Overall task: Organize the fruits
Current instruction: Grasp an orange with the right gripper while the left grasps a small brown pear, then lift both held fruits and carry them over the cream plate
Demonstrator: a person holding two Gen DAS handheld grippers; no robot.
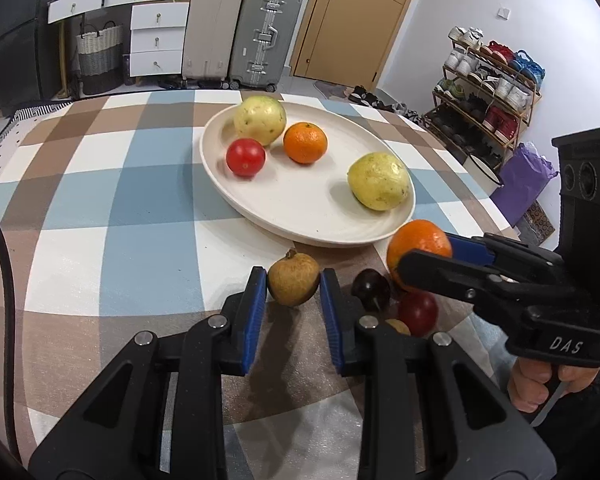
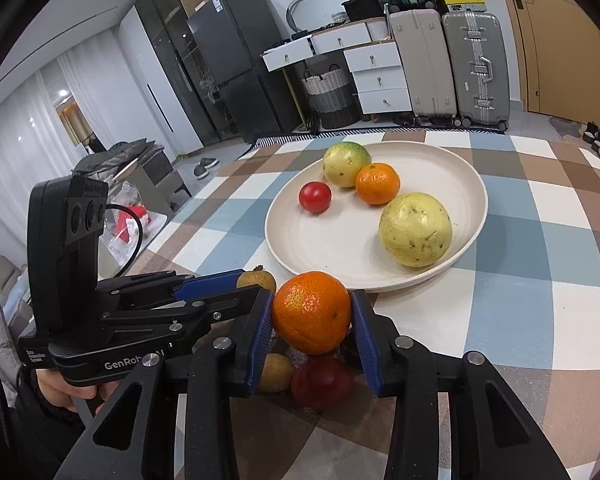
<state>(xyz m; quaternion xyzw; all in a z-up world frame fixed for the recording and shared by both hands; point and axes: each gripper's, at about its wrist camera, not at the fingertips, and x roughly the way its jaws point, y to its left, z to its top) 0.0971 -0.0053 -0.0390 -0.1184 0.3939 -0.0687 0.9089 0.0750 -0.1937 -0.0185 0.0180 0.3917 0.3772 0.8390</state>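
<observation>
A cream plate (image 1: 300,216) (image 2: 466,184) holds two yellow-green guavas (image 1: 379,181) (image 2: 415,230), a small orange (image 1: 305,143) (image 2: 377,183) and a red tomato (image 1: 245,157) (image 2: 315,197). My left gripper (image 1: 293,280) is closed around a brown fruit (image 1: 293,282) that rests on the cloth. My right gripper (image 2: 311,316) (image 1: 424,252) is shut on a large orange (image 2: 311,312) (image 1: 419,246) held above the cloth near the plate's rim. Under it lie a dark plum (image 1: 371,289), a red fruit (image 2: 322,382) (image 1: 418,312) and a small tan fruit (image 2: 275,372).
The table has a checked blue, brown and white cloth (image 1: 112,216). Beyond it stand suitcases (image 1: 266,36), white drawers (image 1: 156,40), a door (image 1: 352,20) and a shoe rack (image 1: 488,84). A fridge (image 2: 228,76) shows in the right wrist view.
</observation>
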